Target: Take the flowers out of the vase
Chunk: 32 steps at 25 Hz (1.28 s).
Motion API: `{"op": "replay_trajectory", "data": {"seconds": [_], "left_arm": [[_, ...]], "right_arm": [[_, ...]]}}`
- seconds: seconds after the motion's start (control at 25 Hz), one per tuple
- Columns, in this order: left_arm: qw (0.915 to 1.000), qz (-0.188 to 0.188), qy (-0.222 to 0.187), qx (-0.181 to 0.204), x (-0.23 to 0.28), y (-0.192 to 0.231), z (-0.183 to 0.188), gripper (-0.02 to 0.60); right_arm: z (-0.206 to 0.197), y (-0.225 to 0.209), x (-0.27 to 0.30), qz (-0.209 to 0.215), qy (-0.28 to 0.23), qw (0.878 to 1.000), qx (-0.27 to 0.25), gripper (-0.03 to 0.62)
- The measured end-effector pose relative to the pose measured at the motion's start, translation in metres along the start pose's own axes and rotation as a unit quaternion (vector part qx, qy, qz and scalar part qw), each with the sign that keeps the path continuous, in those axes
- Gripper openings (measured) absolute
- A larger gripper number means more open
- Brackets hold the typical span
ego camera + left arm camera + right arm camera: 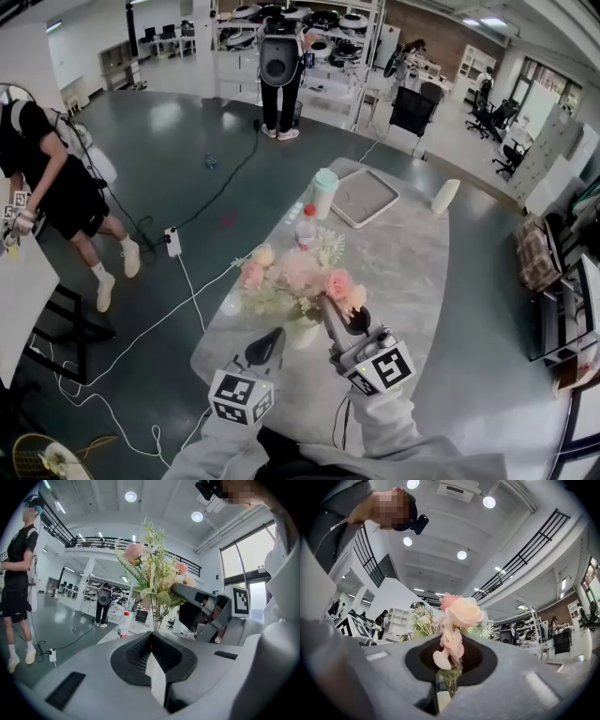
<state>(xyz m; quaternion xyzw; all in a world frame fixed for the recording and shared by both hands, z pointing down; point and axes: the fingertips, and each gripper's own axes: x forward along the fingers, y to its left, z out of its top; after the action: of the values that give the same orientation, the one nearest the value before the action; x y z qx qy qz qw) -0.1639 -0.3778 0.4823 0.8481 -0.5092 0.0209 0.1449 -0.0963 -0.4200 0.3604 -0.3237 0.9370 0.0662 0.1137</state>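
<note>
A bouquet of pink and cream flowers (286, 274) stands in a small white vase (303, 332) on the pale table (403, 272). My left gripper (271, 341) sits at the vase's left side. In the left gripper view its jaws (152, 651) are closed on a white wedge, apparently the vase wall, and the stems (155, 616) rise just beyond. My right gripper (328, 305) is shut on the stem (449, 681) of a peach-pink rose (461, 611), held beside the bouquet. That rose (339, 283) shows at the bouquet's right in the head view.
Farther along the table stand a red-capped bottle (306, 227), a lidded cup (324, 193), a flat tray (364, 197) and a white cylinder (444, 195). Cables and a power strip (173, 242) lie on the floor at left. One person (56, 187) stands there, another (279, 70) by the far shelves.
</note>
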Motion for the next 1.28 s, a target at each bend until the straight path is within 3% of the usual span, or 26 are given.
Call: {"op": "replay_trajectory", "data": {"seconds": [0.56, 0.96, 1.28], "left_arm": [[0.9991, 0.006, -0.032, 0.028, -0.016, -0.012, 0.035, 0.003], [0.9959, 0.019, -0.069, 0.055, -0.041, -0.040, 0.059, 0.003], [0.9945, 0.021, -0.082, 0.062, -0.057, -0.067, 0.064, 0.003]], "right_arm": [[0.064, 0.024, 0.006, 0.022, -0.066, 0.998, -0.005, 0.043], [0.116, 0.045, -0.028, 0.032, -0.108, 0.993, -0.022, 0.043], [0.151, 0.058, -0.059, 0.042, -0.137, 0.990, -0.001, 0.043]]}}
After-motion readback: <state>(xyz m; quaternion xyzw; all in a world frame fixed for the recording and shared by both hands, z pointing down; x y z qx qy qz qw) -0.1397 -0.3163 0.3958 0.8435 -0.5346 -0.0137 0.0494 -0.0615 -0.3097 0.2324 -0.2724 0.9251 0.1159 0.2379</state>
